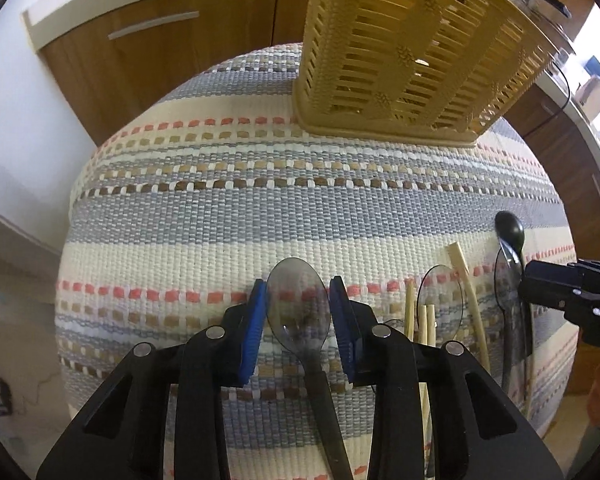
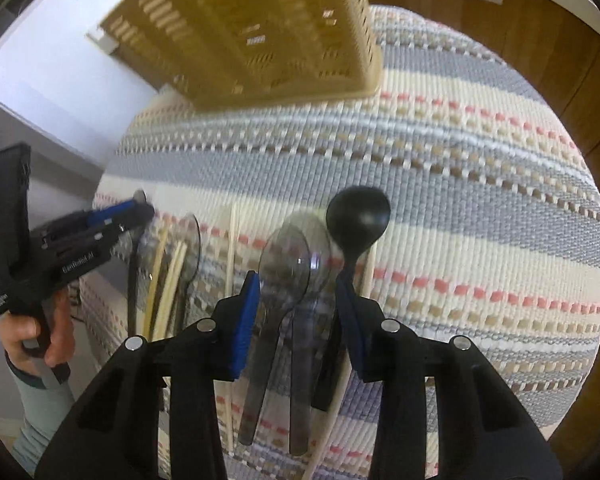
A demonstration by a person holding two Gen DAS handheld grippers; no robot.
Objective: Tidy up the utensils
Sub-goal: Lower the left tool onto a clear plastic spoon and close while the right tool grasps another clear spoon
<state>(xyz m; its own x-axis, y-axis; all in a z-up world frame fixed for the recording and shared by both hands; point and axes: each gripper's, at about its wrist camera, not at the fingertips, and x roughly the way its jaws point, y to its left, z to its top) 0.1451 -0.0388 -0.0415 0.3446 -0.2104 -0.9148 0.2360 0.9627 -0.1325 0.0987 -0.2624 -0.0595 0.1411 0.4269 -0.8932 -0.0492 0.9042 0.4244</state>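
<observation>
Both grippers point steeply down over a striped woven mat (image 1: 260,208) where the utensils lie in a loose row.

The left gripper (image 1: 299,320) has its blue fingers (image 1: 256,332) narrow around the bowl of a clear spoon (image 1: 298,304). The fingers sit just beside the bowl's two edges; whether they press on it I cannot tell. The spoon lies flat on the mat, its dark handle running back under the gripper.

To its right lie pale chopsticks (image 1: 470,296), a second clear spoon (image 1: 440,296) and, farther right, a black spoon (image 1: 510,228). The right gripper's black body shows at the right edge of that view.

Seen from the right wrist, the right gripper (image 2: 296,312) straddles a small bunch: two clear spoons (image 2: 286,268), overlapping, between its blue fingers (image 2: 244,320), with the black spoon's handle against the inner side of the right finger. Its round bowl sticks out beyond the fingertips. The fingers stand narrow, close on the bunch, but a firm grip is not plain.

A beige slatted basket (image 1: 404,48) stands upright on the far part of the mat, well apart from the utensils. Behind it are wooden cabinet doors (image 1: 160,44). A hand (image 2: 36,332) with a pale sleeve holds the left gripper at the left edge of the right wrist view.
</observation>
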